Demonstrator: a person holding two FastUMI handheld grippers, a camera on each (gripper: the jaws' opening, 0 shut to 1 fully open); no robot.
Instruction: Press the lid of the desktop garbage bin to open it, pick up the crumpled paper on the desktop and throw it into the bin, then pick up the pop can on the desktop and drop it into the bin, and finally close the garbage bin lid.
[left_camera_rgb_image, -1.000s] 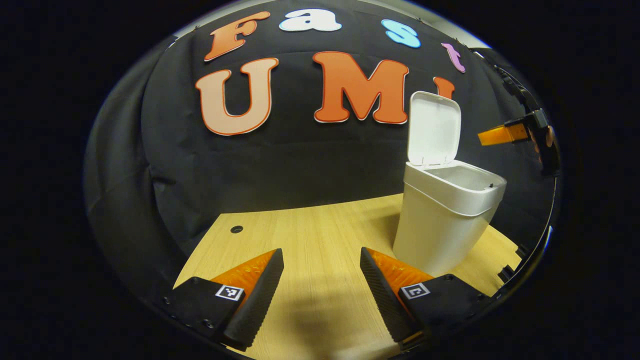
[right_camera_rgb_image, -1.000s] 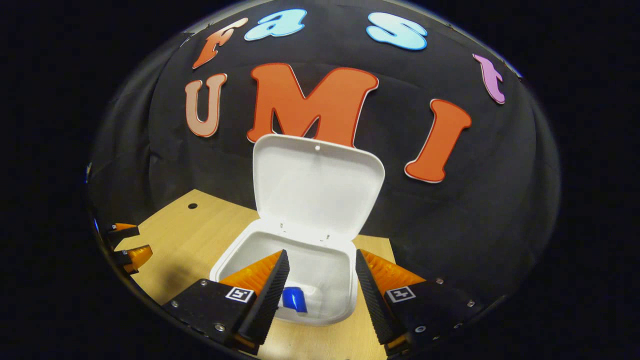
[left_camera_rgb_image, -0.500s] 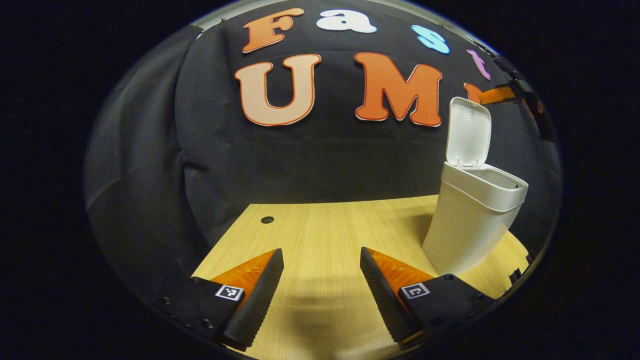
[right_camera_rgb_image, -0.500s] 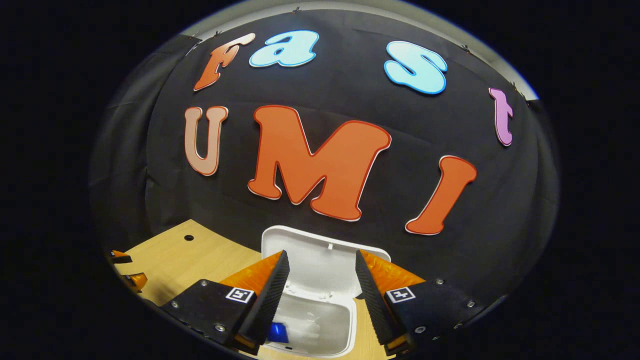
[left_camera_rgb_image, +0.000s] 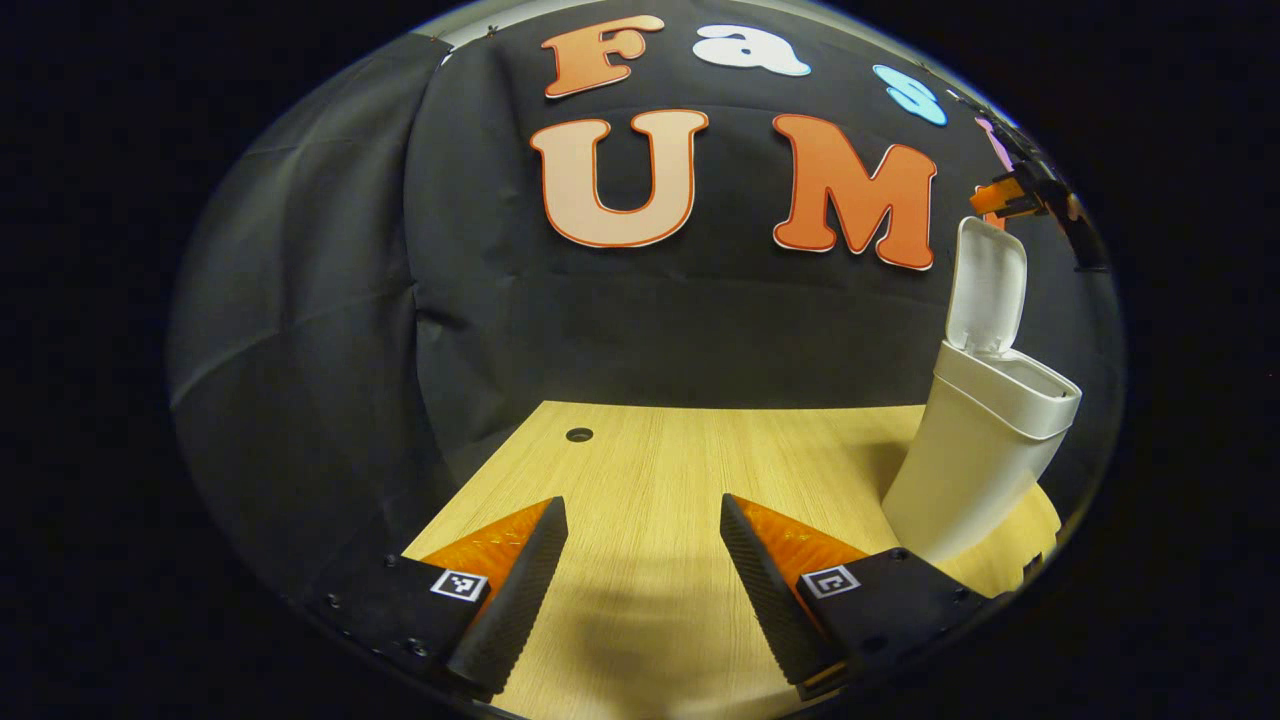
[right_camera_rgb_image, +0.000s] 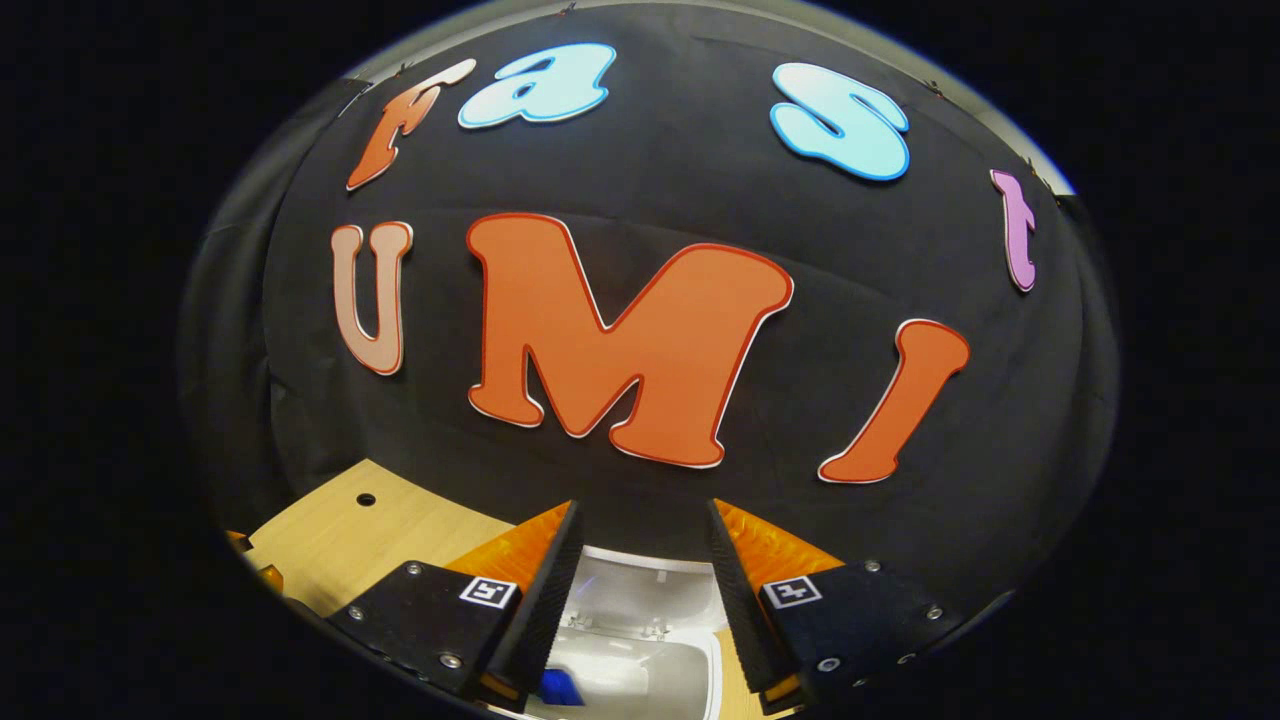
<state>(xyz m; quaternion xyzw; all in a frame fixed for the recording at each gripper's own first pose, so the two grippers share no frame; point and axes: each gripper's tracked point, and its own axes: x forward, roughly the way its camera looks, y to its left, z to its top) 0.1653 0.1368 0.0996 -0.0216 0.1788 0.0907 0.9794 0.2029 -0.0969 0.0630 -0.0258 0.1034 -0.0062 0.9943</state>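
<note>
The white bin (left_camera_rgb_image: 975, 460) stands on the wooden table at the right of the left gripper view, with its lid (left_camera_rgb_image: 988, 285) raised upright. My left gripper (left_camera_rgb_image: 640, 505) hangs open over bare table, well left of the bin. My right gripper (left_camera_rgb_image: 1005, 195) shows above the lid's top edge. In the right gripper view my right gripper (right_camera_rgb_image: 642, 507) is open with nothing between its fingers, high over the bin's open mouth (right_camera_rgb_image: 660, 675). The raised lid (right_camera_rgb_image: 650, 590) shows just below the fingertips. A blue pop can (right_camera_rgb_image: 562, 687) lies inside the bin.
The wooden table (left_camera_rgb_image: 660, 470) has a small round hole (left_camera_rgb_image: 579, 435) near its back edge. The black cloth wall rises right behind the table and the bin. Bare tabletop stretches left of the bin.
My right gripper has risen above the bin, which slid to the bottom of its view. My left gripper swung leftward, so the bin shifted to the right edge. Both grippers stayed open.
</note>
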